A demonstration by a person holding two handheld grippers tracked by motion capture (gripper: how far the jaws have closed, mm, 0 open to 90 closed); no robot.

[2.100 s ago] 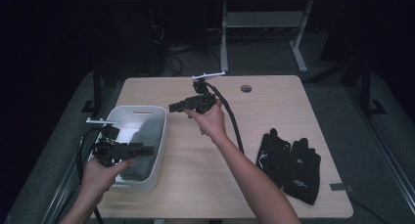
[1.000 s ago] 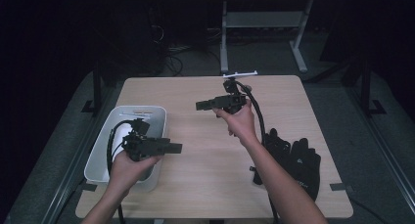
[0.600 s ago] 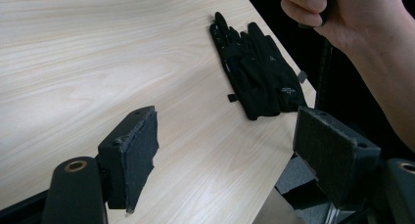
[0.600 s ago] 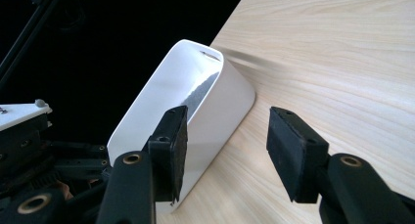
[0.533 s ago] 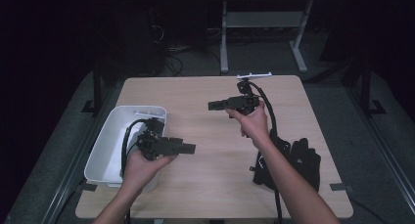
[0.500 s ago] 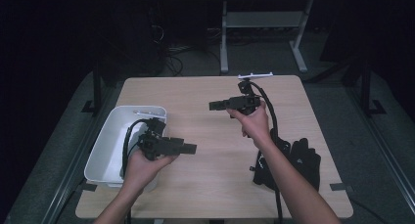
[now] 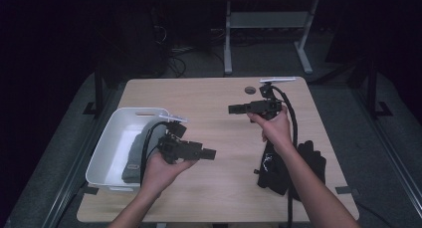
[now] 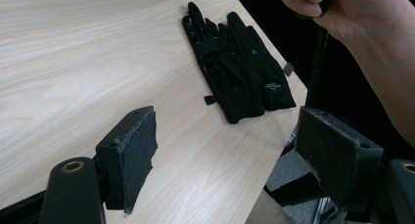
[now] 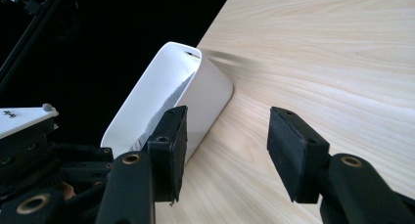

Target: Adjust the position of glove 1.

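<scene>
Both tools have shifted right since the earlier frames: left tool [image 7: 211, 154] has come out of the white plastic bin [image 7: 110, 143] and sits over bare desk, right tool [image 7: 233, 109] is now further right, over the back of the desk. Light wood-grain desk [image 7: 209, 98], dark room, grey floor, metal frame legs behind. Pair of black fabric gloves [image 8: 235, 67] lies flat at the desk's right edge, partly under the right forearm, fingers pointing away. Left tool points at them, well apart, pads spread, nothing between. Right tool's pads apart too, empty, facing the bin.
</scene>
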